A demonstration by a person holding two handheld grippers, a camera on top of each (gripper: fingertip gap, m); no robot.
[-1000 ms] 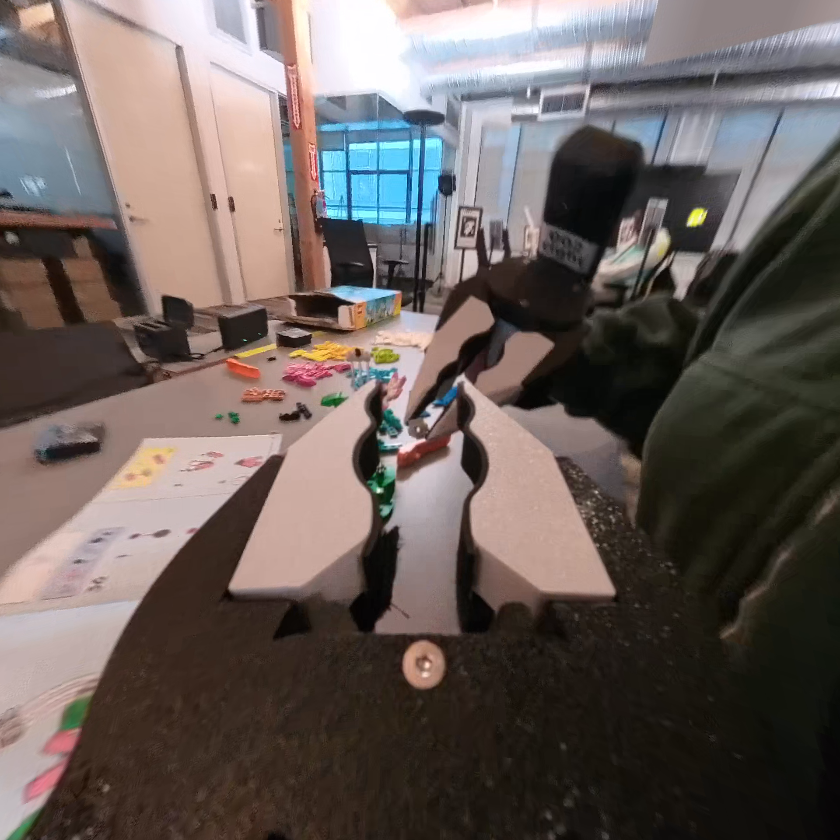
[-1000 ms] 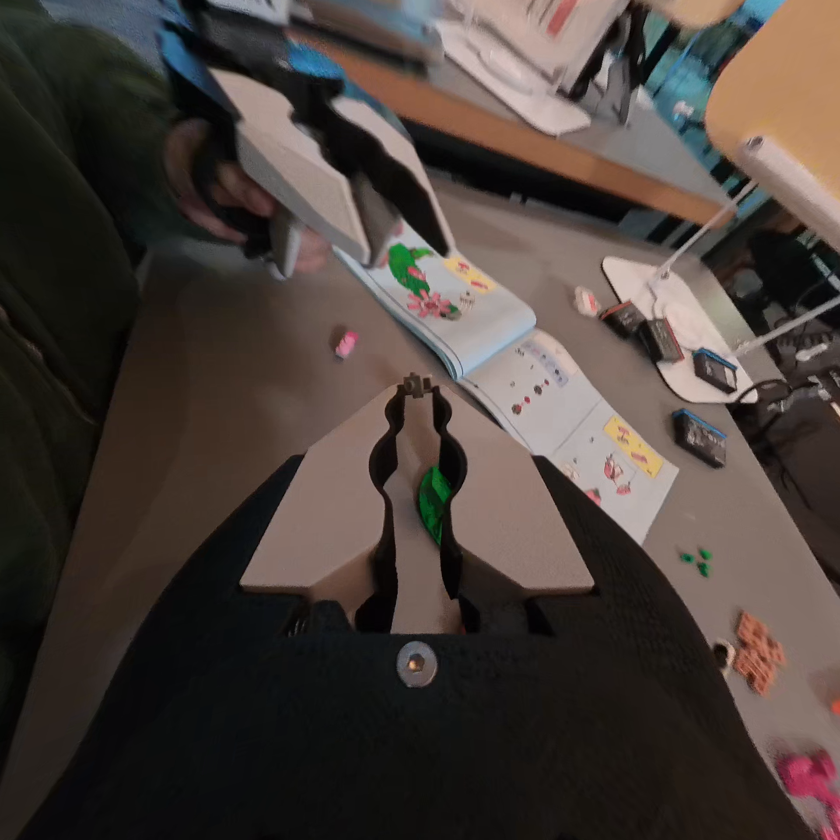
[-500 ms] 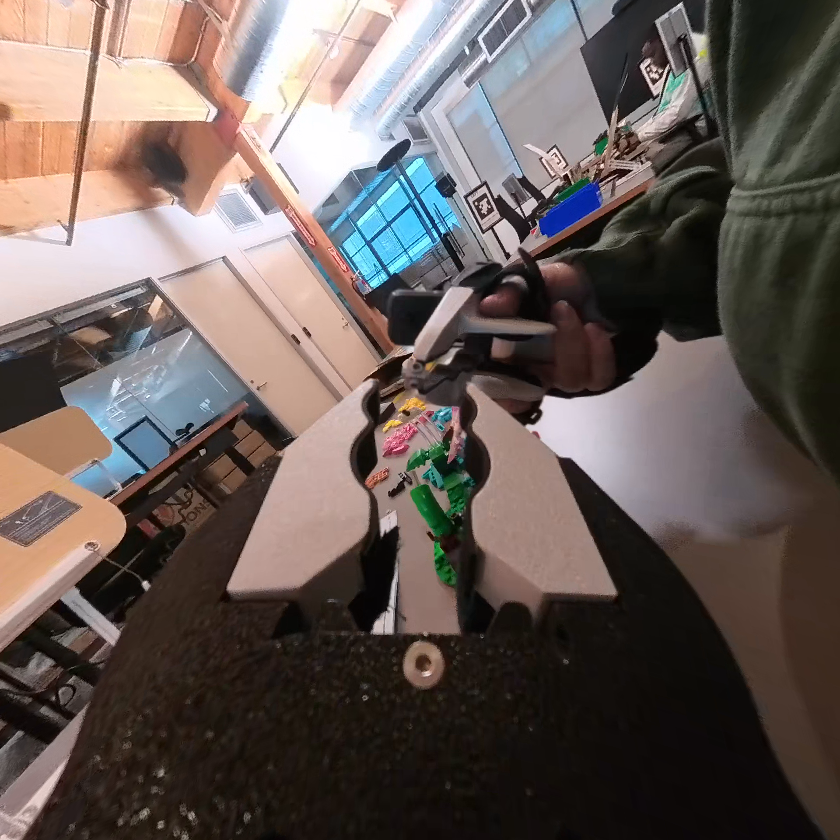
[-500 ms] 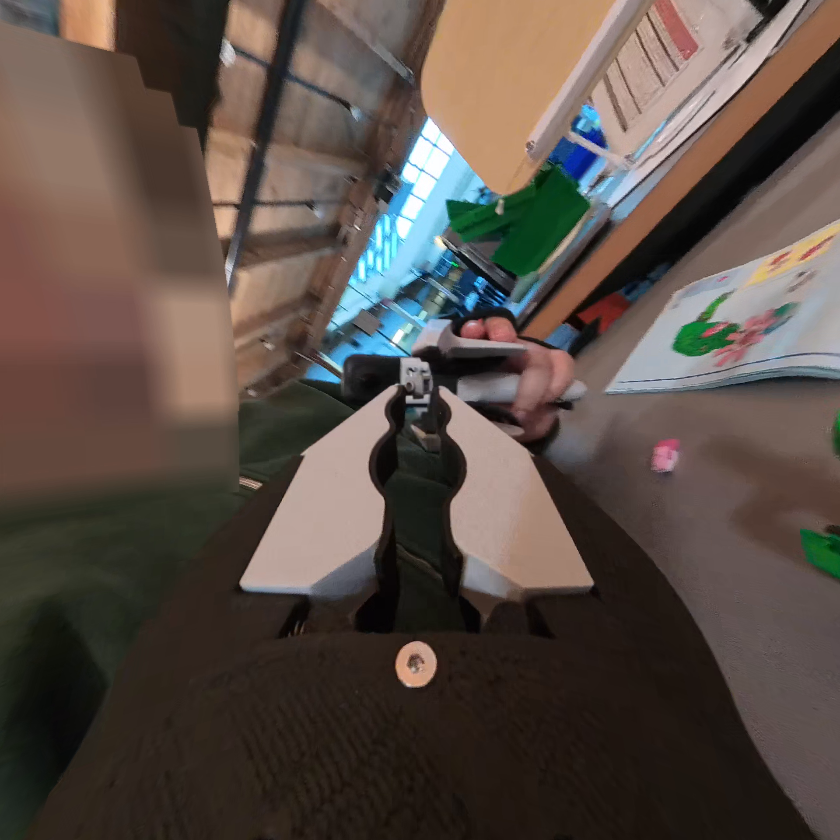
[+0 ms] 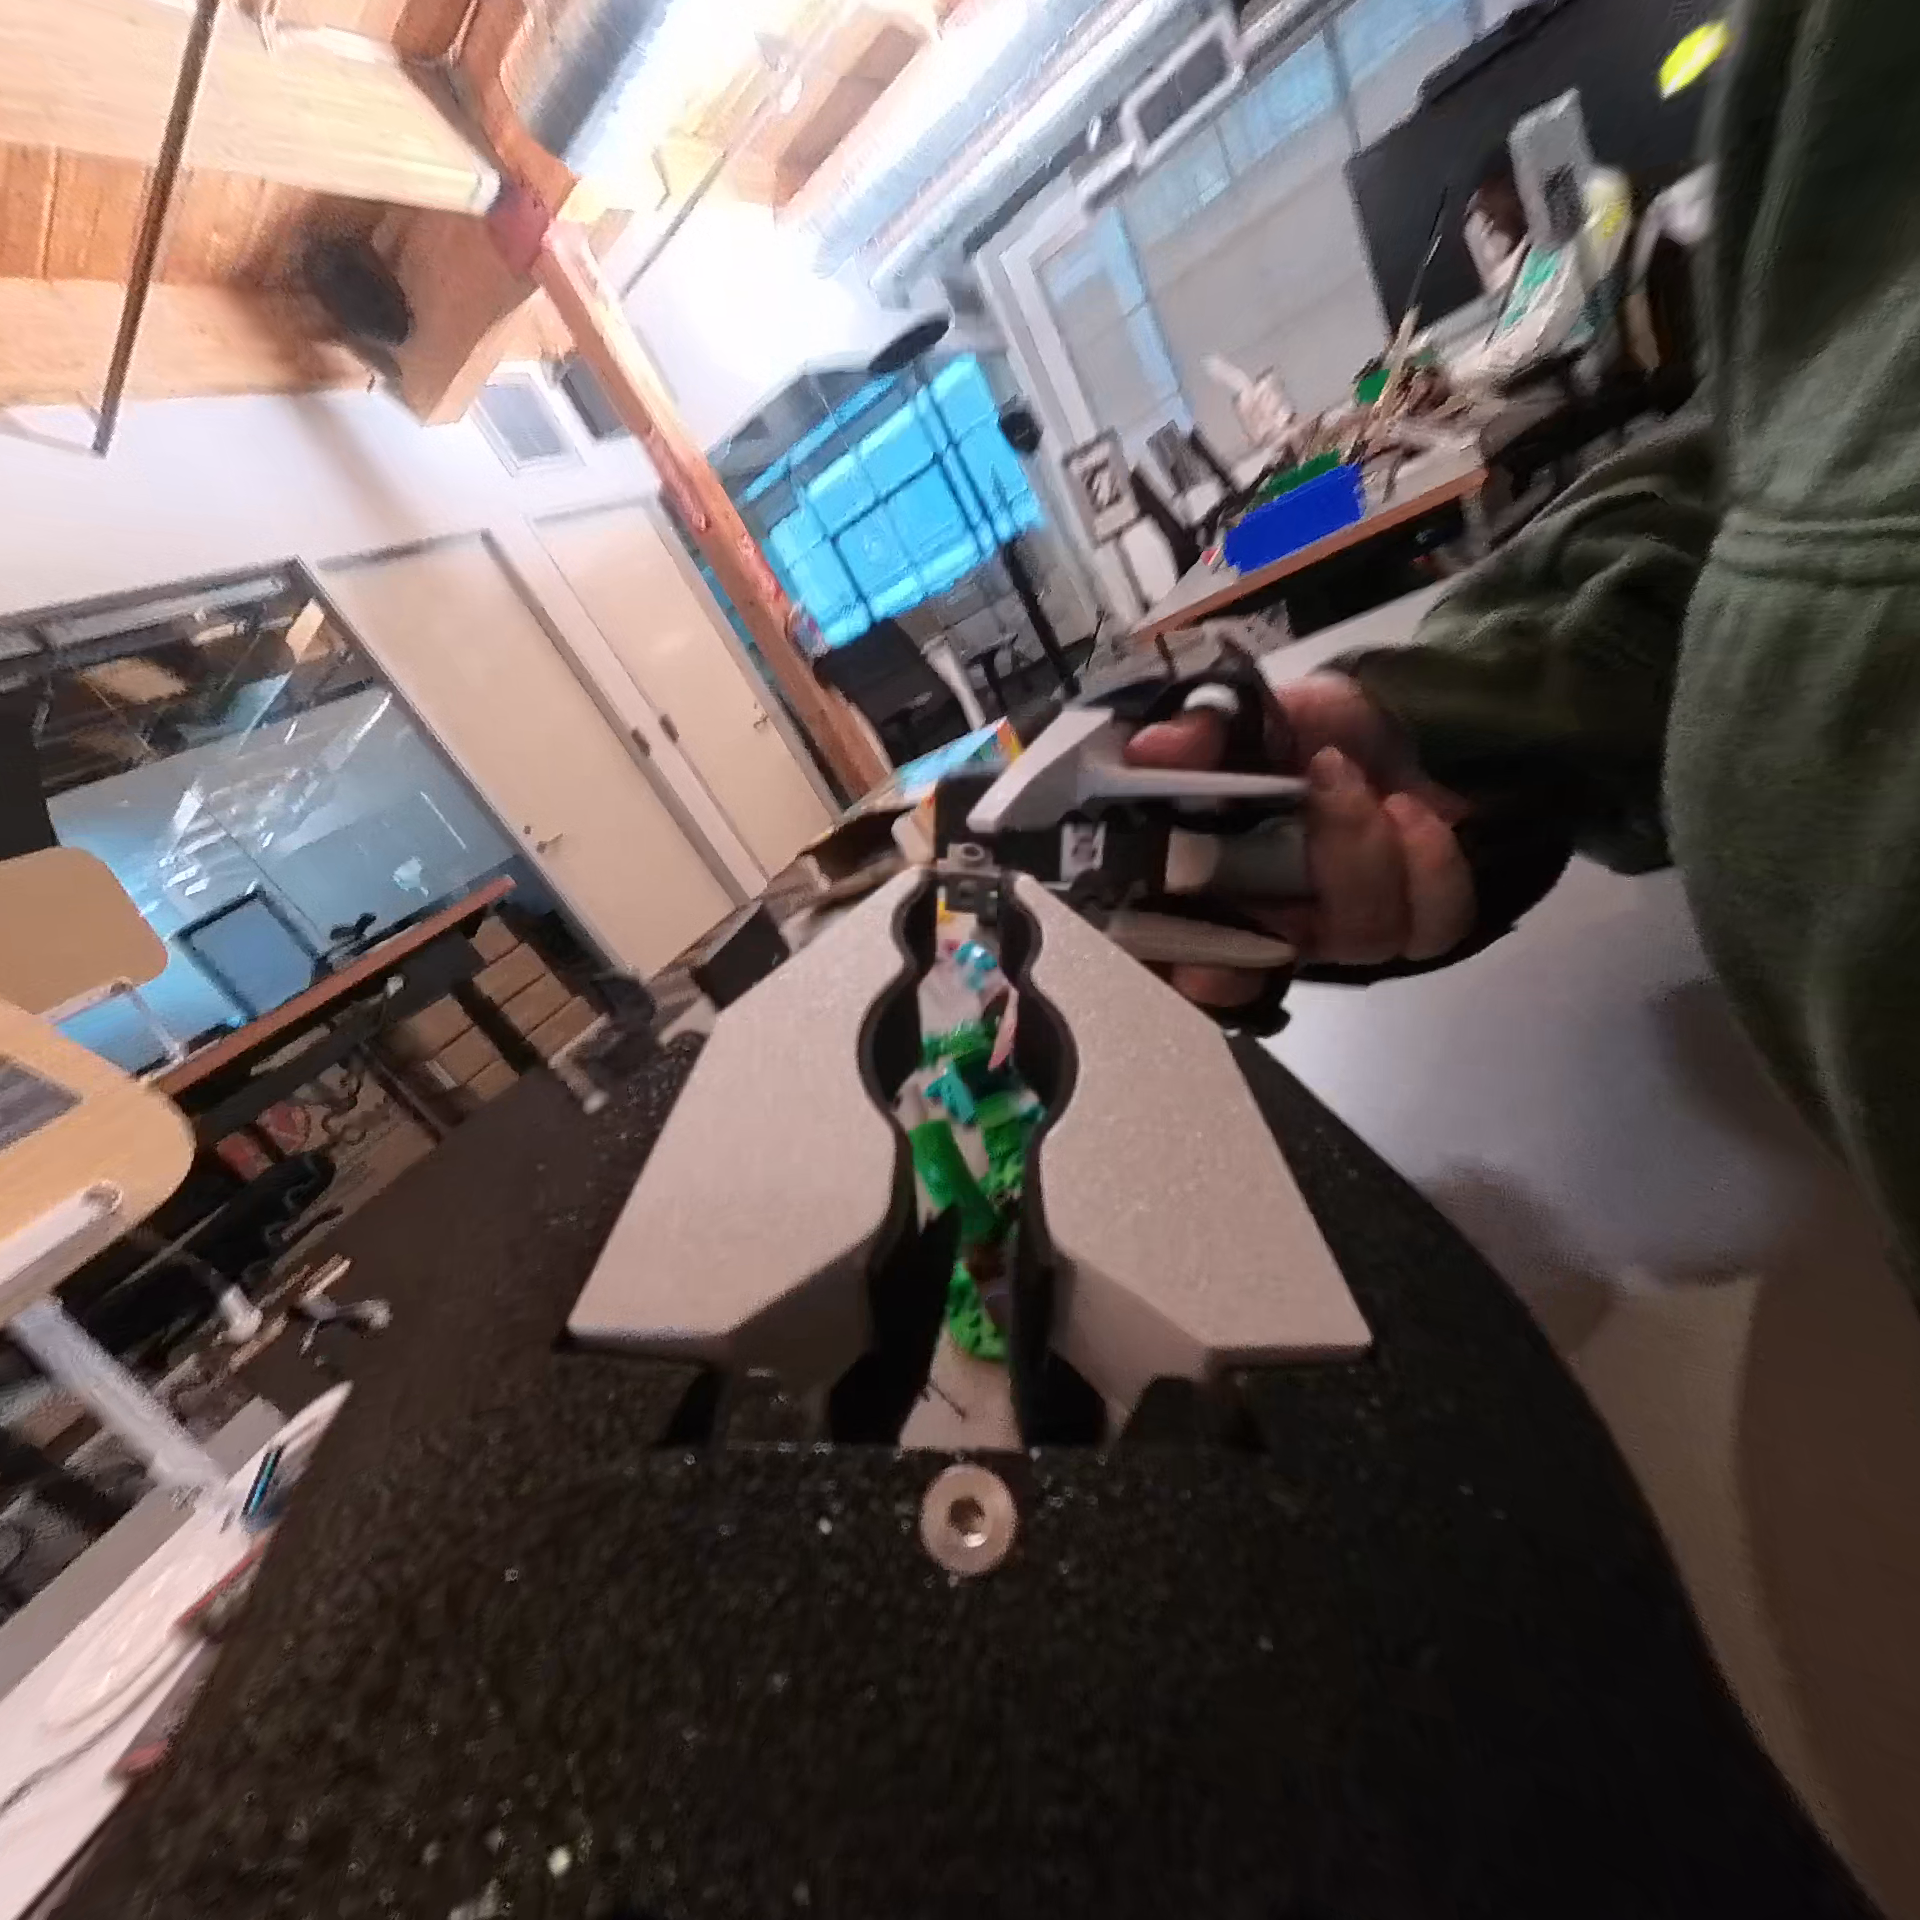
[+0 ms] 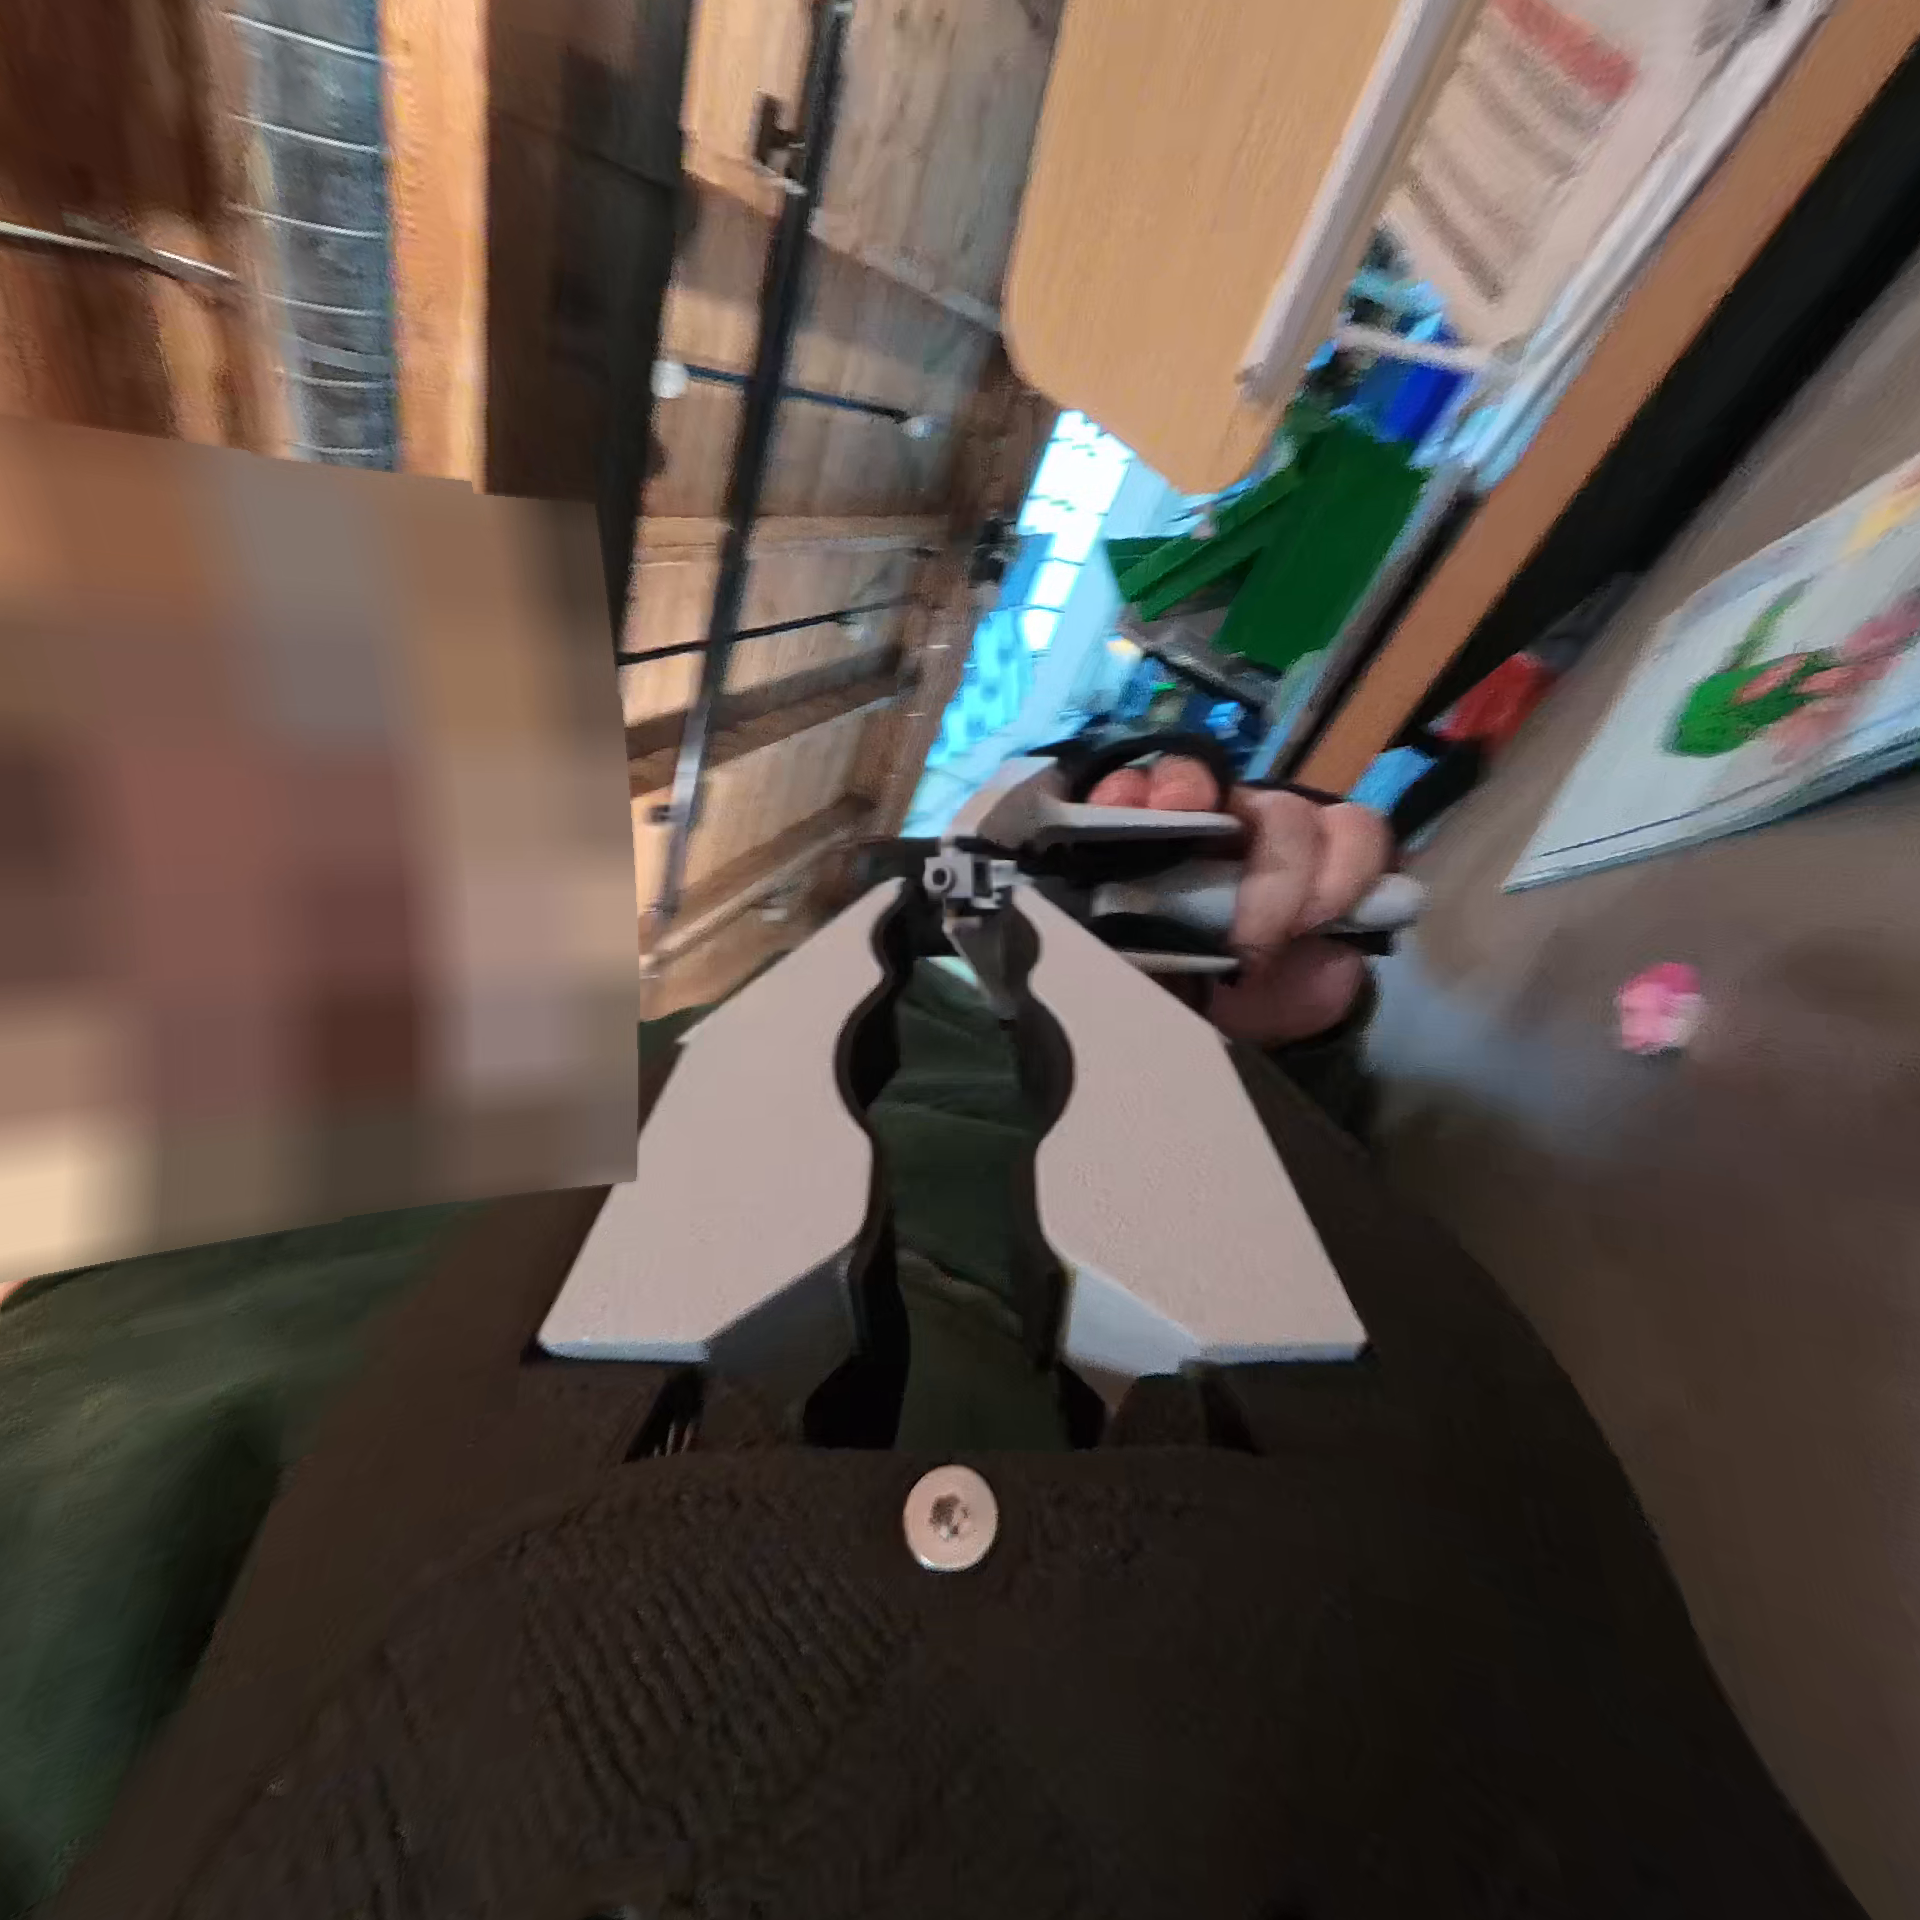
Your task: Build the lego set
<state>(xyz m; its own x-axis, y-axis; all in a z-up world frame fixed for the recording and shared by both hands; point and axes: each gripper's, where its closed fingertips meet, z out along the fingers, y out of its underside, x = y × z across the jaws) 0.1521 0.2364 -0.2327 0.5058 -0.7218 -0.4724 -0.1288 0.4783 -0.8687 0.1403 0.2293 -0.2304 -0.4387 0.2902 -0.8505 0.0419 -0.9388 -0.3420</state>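
- My right gripper [image 6: 961, 902] pinches a grey piece [image 6: 964, 883] at 12 o'clock.
- My left gripper [image 5: 964, 894] nips it too, tips meeting.
- Risk: misaligned push pops it out, dropping among bricks [image 5: 971, 1153] at 6.

— Where am I working?
— An office-workshop loft: timber ceiling beams [image 5: 260, 187] over bare silver ducts [image 5: 997, 166], a glass-walled room [image 5: 239, 769], plain doors [image 5: 665, 717], and a cluttered wooden workbench [image 5: 1340, 540] beyond my grey table [image 6: 1662, 1195].
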